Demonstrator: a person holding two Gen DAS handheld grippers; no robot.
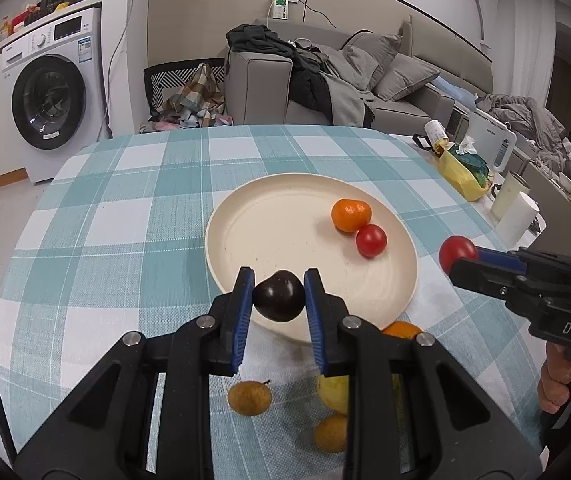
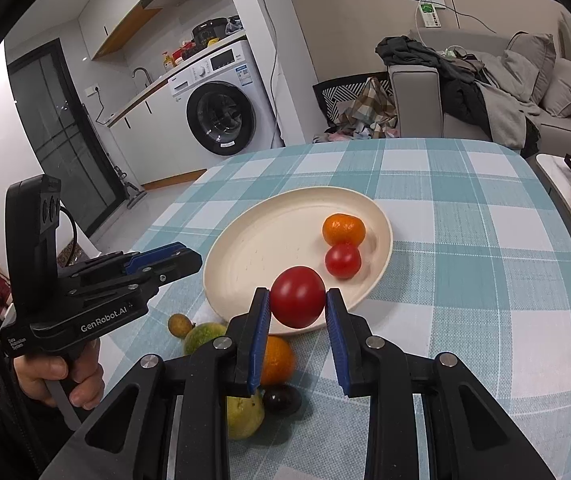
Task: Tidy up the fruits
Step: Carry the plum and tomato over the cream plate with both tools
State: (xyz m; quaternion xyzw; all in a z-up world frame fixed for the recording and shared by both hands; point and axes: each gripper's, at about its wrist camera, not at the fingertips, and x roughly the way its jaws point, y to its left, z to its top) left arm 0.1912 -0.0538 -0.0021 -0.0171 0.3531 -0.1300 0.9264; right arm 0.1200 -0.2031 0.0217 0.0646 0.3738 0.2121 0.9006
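A cream plate (image 1: 285, 216) (image 2: 269, 240) on the checked tablecloth holds a mandarin (image 1: 351, 214) (image 2: 343, 229) and a small red tomato (image 1: 371, 241) (image 2: 342, 260). My left gripper (image 1: 279, 294) is shut on a dark plum (image 1: 279, 296) above the plate's near rim; in the right wrist view it (image 2: 183, 254) shows at the left. My right gripper (image 2: 297, 300) is shut on a red tomato (image 2: 298, 296) (image 1: 456, 251) over the plate's near edge; it (image 1: 461, 260) also shows right of the plate in the left wrist view.
Loose fruit lies on the cloth near the plate: a longan (image 1: 249, 397) (image 2: 180, 325), an orange (image 1: 401, 330) (image 2: 277, 360), a yellow-green pear (image 1: 335, 394) (image 2: 243, 416), a green fruit (image 2: 201, 336), another dark plum (image 2: 281, 399). A side table with bags and cups (image 1: 465, 172) stands right.
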